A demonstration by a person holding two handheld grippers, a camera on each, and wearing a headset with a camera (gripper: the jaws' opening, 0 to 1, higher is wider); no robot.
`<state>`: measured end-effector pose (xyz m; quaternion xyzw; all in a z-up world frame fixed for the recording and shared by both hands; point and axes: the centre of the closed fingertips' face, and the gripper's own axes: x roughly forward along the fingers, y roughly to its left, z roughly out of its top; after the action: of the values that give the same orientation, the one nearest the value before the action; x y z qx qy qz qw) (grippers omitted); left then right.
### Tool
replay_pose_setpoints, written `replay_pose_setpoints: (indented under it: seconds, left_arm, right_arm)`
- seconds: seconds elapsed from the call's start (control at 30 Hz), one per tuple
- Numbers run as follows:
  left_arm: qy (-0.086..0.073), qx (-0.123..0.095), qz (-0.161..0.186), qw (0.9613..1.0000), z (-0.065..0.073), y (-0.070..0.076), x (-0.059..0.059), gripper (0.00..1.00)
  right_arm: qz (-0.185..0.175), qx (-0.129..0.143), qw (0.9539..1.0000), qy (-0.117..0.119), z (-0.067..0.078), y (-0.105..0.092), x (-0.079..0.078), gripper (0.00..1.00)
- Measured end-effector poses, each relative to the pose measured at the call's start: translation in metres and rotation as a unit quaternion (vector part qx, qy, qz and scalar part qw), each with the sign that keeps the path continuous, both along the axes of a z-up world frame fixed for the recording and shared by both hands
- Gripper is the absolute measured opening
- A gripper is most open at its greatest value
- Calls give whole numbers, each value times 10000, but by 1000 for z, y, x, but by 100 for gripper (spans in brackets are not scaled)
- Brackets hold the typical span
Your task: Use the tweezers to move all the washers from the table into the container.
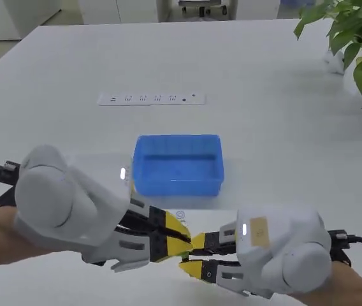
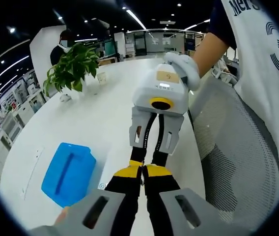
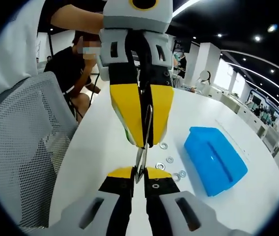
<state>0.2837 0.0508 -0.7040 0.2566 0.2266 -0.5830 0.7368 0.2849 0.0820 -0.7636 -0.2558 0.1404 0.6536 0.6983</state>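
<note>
Metal tweezers [image 3: 148, 128] | left tool [image 2: 142, 172] grips them | right tool [image 3: 139, 173] grips them | washers [image 3: 169, 160] beside container [image 3: 213, 157]

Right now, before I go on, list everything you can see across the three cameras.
table: one, white, under everything.
container: one, blue, mid-table, just beyond the grippers.
washers: at least five, silvery, loose on the table beside the container.
tweezers: one pair, metal, pinched between both sets of fingers.
power strip: one, white, beyond the container.
plant: one, green, far right of the table.
mesh chair: one, grey, at the table's edge.
seated person: one, dark top, in the background.
left gripper: grey, yellow-and-black fingers, shut on the tweezers.
right gripper: same colours, facing it, shut on the tweezers.
</note>
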Motion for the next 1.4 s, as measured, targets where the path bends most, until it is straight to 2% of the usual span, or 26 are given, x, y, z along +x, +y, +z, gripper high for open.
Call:
replay_pose_setpoints:
  seconds: [0.03, 0.07, 0.13, 0.2, 0.27, 0.3, 0.53, 0.63, 0.67, 0.8, 0.93, 0.97, 1.03, 1.07, 1.13, 1.27, 1.33, 1.37, 1.4]
  left_arm:
    - [41, 17, -8, 10000, 0, 0, -1, 6]
    - [-7, 50, -21, 10000, -1, 0, -1, 6]
    - [43, 72, -30, 10000, -1, -1, -2, 6]
    - [-14, 75, -58, 10000, 0, -2, -2, 6]
    - [18, 80, -75, 9999, 1, -4, -4, 6]
    - [-24, 120, -123, 9998, 0, -4, -4, 6]
    - [-33, 117, -203, 9997, 2, -4, -4, 6]
    - [-98, 90, -231, 9996, 1, -6, -1, 6]
    - [-208, 63, -244, 9995, 2, -8, 3, 6]
    - [-138, -76, -103, 9998, 3, -12, 12, 6]
    - [-174, -110, -117, 9997, 3, -15, 15, 5]
    - [-95, -132, -123, 9998, 2, -15, 15, 5]
    - [-140, -125, -144, 9997, 1, -14, 18, 5]
    - [-46, -148, -163, 9997, 1, -15, 17, 5]
    - [-87, -167, -169, 9997, 2, -15, 22, 5]
    - [38, -332, -83, 9994, 6, -18, 31, 5]
    - [-14, -300, -84, 9995, 5, -18, 33, 5]
    - [50, -322, -46, 9995, 5, -19, 34, 5]
    - [44, -325, -61, 9994, 5, -19, 34, 5]
  right_arm:
    - [-28, -7, 10000, -7, 0, -1, 1, 9]
    - [-43, -9, 10000, 23, -1, -1, 1, 9]
    - [-47, -28, 10000, 11, -1, -2, 1, 9]
    - [-50, -24, 10000, 28, -1, -2, 0, 9]
    - [-67, -13, 10000, 61, -1, -3, -1, 9]
    - [-74, -23, 10000, 46, -1, -4, -1, 9]
    - [-99, -74, 9999, -50, 0, -6, 1, 9]
    - [-173, -123, 9997, -146, -1, -8, 5, 9]
    - [-202, -117, 9996, -131, 0, -9, 7, 9]
    - [-338, -127, 9993, -72, 0, -15, 15, 9]
    - [-347, -172, 9992, -67, 0, -17, 17, 9]
    - [-347, -190, 9992, -76, -1, -18, 18, 9]
    - [-358, -201, 9991, -104, -1, -19, 20, 10]
    - [-375, -211, 9990, -126, -1, -19, 21, 10]
    - [-401, -194, 9989, -165, 0, -19, 24, 10]
    - [-527, -112, 9984, -147, 4, -20, 32, 10]
    - [-563, -120, 9982, -160, 3, -20, 34, 10]
    - [-581, -132, 9980, -194, 3, -21, 35, 10]
    - [-588, -134, 9980, -199, 3, -21, 36, 10]
